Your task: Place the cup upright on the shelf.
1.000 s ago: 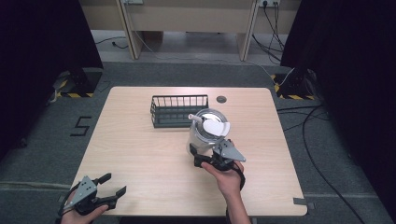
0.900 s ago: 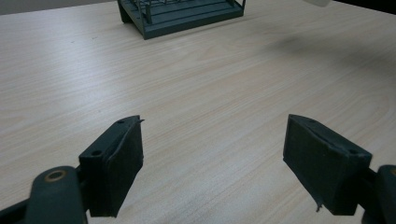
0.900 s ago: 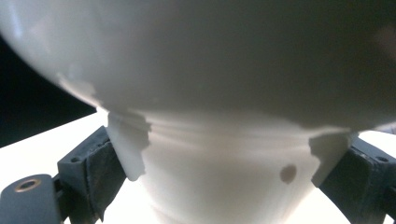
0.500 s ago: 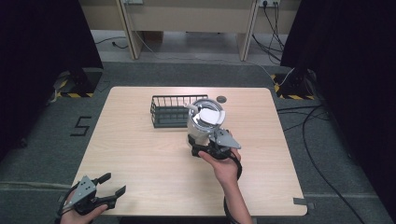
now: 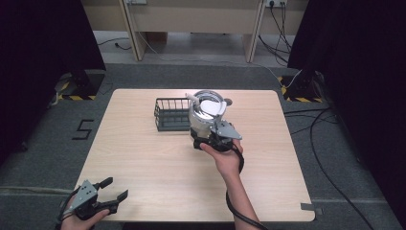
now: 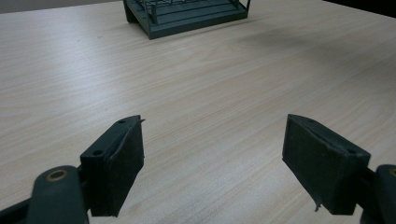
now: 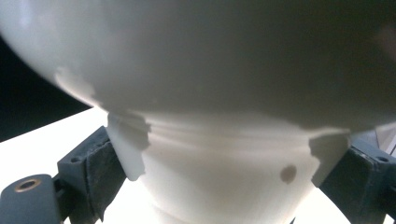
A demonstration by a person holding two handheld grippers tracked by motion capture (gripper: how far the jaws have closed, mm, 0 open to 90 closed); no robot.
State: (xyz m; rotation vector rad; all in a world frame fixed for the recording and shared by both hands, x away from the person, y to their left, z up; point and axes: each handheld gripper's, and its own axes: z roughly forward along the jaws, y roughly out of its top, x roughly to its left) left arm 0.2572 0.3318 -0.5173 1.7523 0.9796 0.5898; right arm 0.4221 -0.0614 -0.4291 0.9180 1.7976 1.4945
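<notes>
While your right gripper (image 5: 207,139) clamps the white jug (image 5: 206,111) at its narrow base, the high view has it upright, mouth skyward, spout toward the black wire basket (image 5: 172,114) just beside it, mid-worktop (image 5: 143,163). Your right gripper view adds the close detail: fingers (image 7: 100,172) pressing both sides of the jug's foot under its bulging belly. Down at the near-left corner, your left gripper (image 5: 111,190) hovers with fingers (image 6: 116,163) spread wide, nothing between them

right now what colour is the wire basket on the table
Dark grey, nearly black; the wire basket shows best in the high view.
</notes>
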